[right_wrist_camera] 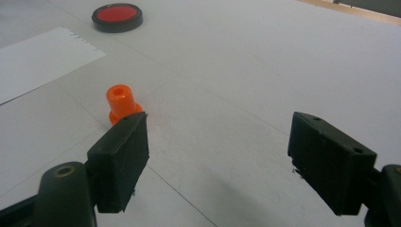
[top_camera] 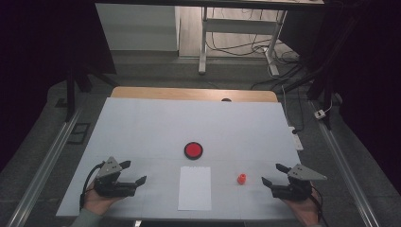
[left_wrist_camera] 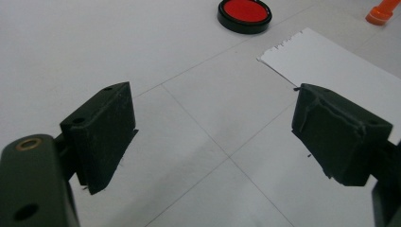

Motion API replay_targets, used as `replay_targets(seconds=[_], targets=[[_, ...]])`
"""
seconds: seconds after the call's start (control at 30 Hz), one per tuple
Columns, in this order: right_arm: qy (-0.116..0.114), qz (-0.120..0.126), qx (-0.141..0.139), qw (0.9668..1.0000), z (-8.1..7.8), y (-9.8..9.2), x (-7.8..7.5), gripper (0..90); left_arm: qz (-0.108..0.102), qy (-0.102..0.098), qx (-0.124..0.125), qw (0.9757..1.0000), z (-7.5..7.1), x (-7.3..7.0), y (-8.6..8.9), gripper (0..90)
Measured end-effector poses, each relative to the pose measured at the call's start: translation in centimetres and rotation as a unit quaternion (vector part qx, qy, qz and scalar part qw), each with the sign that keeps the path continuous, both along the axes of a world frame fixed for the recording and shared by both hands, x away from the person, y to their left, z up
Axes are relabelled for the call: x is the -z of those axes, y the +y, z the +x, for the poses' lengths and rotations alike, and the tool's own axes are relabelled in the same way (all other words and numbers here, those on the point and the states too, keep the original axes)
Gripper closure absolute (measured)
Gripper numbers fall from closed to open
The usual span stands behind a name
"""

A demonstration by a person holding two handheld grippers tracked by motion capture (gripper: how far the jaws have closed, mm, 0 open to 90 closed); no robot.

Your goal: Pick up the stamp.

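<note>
Right hand-held gripper (top_camera: pixel 272 174) open, empty; orange stamp (top_camera: pixel 241 178) just beside, apart.

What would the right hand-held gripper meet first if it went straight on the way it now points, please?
Probably nothing: the right hand-held gripper faces bare table; the orange stamp sits just off line beyond its left jaw.

- I see a white table (top_camera: pixel 142 123) with a wooden edge (top_camera: pixel 189 93) along its far side.
- Grey floor (top_camera: pixel 156 71) lies all round it, dark at both sides of my high view.
- Beyond stands a white desk frame (top_camera: pixel 204 42), with black cables (top_camera: pixel 246 47) tangled under it.
- A pale cabinet (top_camera: pixel 137 26) sits far left.
- Metal rails (top_camera: pixel 47 161) run along both sides of the table.
- A white power strip (top_camera: pixel 295 138) lies on the right.
</note>
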State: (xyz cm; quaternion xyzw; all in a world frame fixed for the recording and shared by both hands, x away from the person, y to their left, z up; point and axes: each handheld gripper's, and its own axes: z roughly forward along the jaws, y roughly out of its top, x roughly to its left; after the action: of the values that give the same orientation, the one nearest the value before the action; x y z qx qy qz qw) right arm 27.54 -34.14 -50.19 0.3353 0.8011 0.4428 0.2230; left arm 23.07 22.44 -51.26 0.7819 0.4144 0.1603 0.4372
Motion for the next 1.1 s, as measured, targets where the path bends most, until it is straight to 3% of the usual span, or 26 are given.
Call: replay_targets(seconds=[0.37, 0.7, 1.1], targets=[[0.002, 0.011, -0.005, 0.9999, 0.3, 0.3, 0.0, 22.2, 0.001, 0.007, -0.012, 0.9999, 0.2, 0.2, 0.5, 15.2], [0.005, 0.004, -0.011, 0.9999, 0.5, 0.8, 0.2, 22.1, 0.001, 0.008, -0.011, 0.9999, 0.1, 0.4, 0.7, 15.3], [0.009, 0.013, -0.019, 0.9997, 0.4, 1.6, -0.8, 24.9, 0.005, 0.002, -0.006, 1.0000, 0.0, 0.3, 0.1, 15.3]])
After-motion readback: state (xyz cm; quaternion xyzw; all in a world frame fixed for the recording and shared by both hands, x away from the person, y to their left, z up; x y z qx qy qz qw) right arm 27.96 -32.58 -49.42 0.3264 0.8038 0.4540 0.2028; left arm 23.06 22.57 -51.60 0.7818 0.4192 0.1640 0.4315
